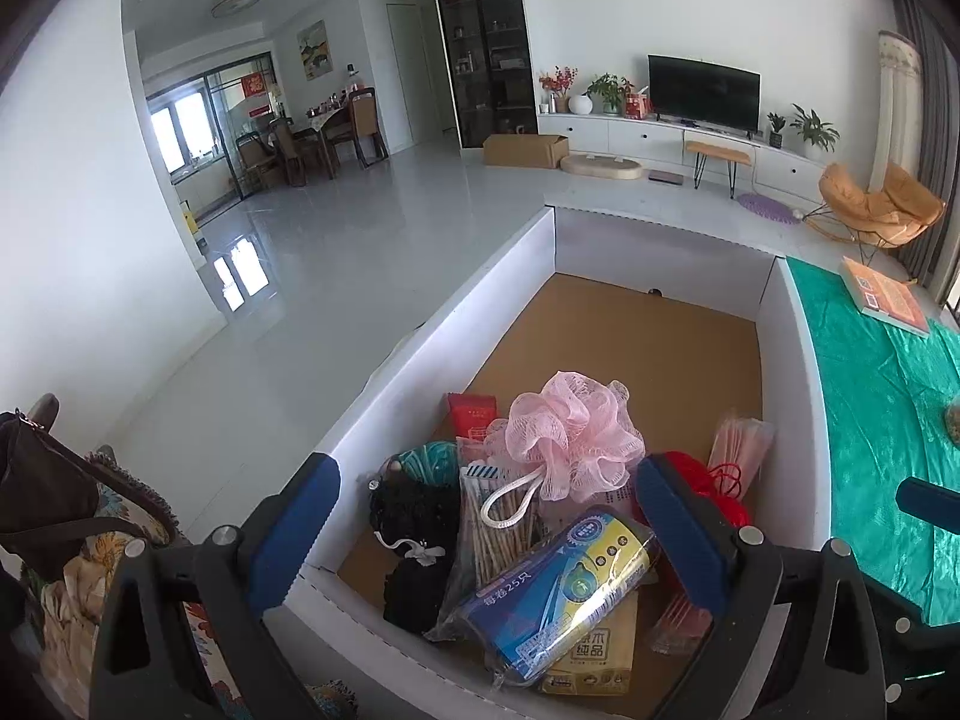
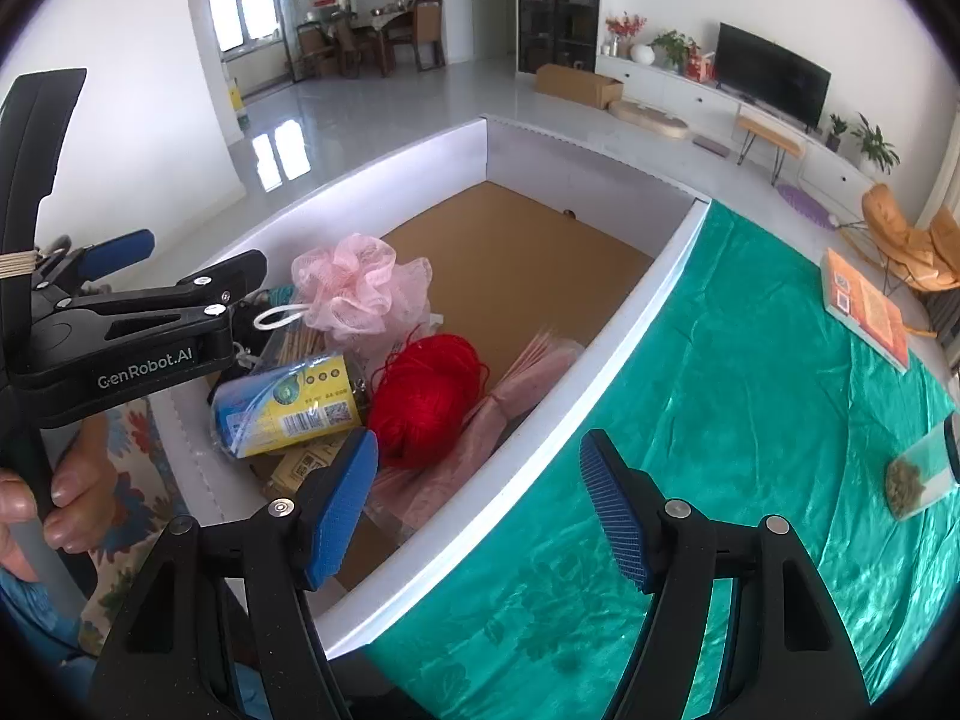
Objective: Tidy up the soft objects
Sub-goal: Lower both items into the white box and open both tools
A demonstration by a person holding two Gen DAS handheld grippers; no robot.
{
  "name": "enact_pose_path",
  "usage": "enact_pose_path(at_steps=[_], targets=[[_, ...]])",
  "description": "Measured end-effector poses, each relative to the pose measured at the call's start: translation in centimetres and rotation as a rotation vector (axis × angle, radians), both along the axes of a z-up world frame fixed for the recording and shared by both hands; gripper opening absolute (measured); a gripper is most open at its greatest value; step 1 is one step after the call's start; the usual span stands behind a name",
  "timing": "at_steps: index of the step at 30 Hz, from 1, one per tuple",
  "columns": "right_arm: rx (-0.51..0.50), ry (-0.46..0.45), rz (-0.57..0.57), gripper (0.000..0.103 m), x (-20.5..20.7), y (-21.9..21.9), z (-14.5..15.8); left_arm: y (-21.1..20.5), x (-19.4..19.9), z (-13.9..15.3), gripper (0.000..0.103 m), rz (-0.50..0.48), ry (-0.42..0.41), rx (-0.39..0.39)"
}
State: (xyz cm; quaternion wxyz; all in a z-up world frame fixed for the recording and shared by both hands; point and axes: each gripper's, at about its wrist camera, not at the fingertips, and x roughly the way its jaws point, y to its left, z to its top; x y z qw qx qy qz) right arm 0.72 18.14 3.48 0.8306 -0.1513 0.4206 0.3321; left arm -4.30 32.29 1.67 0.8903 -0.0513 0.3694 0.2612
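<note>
A bright living room lies behind a white box [image 1: 420, 324] on a green cloth [image 2: 720, 360]. The left gripper [image 1: 486, 531] hangs wide apart and empty over the box's clutter; just ahead of it lies a pink bath puff [image 1: 570, 435]. The right gripper [image 2: 480, 510], also wide and empty, straddles the box's near wall, red yarn [image 2: 429, 396] ahead on its left.

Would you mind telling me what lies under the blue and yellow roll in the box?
Under the blue and yellow roll lies a yellowish packet, mostly covered; a bag of wooden sticks lies partly beneath it.
</note>
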Motion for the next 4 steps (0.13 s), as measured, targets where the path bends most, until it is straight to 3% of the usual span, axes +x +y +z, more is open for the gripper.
enact_pose_path(at_steps=[4], targets=[[-0.004,-0.004,0.006,0.073,-0.23,0.19,-0.24,-0.11,-0.71,0.05,0.103,0.022,-0.028,-0.005]])
